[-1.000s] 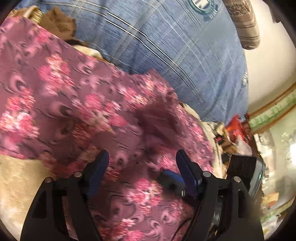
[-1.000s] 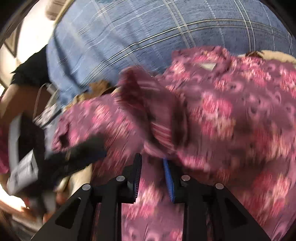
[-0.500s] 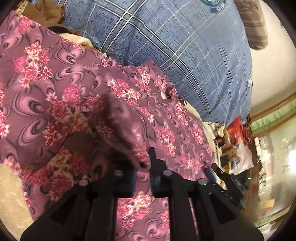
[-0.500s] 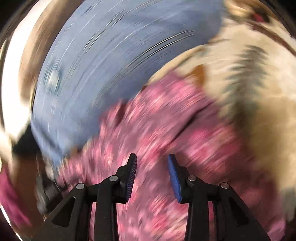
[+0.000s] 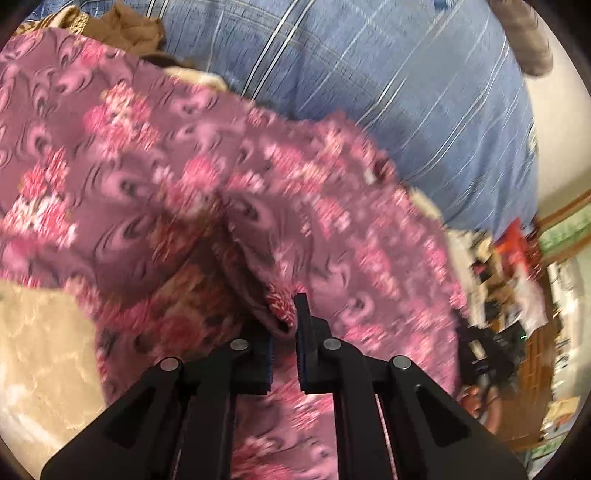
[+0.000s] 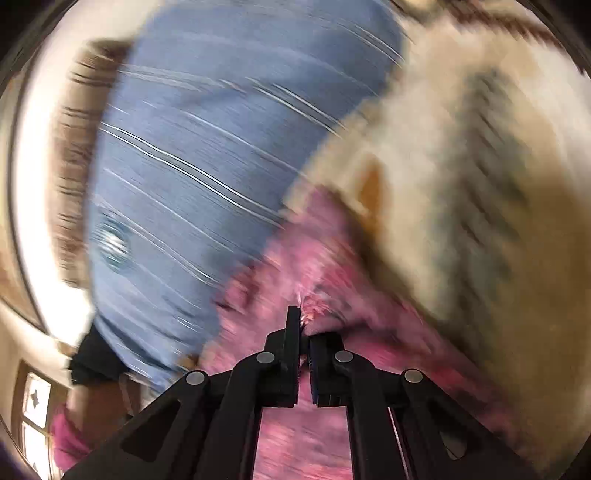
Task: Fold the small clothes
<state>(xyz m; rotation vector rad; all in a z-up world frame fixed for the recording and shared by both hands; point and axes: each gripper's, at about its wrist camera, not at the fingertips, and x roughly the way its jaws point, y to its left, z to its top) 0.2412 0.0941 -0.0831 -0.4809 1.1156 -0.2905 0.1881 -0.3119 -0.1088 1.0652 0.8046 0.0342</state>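
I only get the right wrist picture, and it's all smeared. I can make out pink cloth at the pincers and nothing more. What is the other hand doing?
Observer: The left gripper is shut on a bunched fold of the floral garment, with cloth pinched between its fingers.
Visitor: Is the cloth plain pink?
Observer: No. In the left wrist view it is mauve with dark swirls and clusters of pink-red flowers.
Visitor: Is anything else lying about?
Observer: Yes, a crumpled brown garment lies at the far top left, beyond the floral one.
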